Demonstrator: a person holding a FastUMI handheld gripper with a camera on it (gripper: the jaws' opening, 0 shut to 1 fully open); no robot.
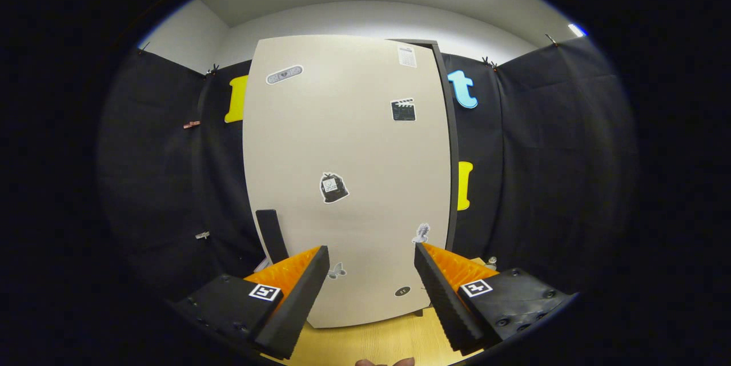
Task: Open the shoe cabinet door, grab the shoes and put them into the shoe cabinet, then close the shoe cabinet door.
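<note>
Gripper (371, 257) fingers spread wide, nothing held, facing closed shoe cabinet door (342, 143) w/ stickers.

- Wooden floor (371, 343) lies at the foot of the black curtain (548, 172).
- White wall (365, 17) rises above the curtain.
- Small clips (192, 124) are pinned on the curtain's left part.
</note>
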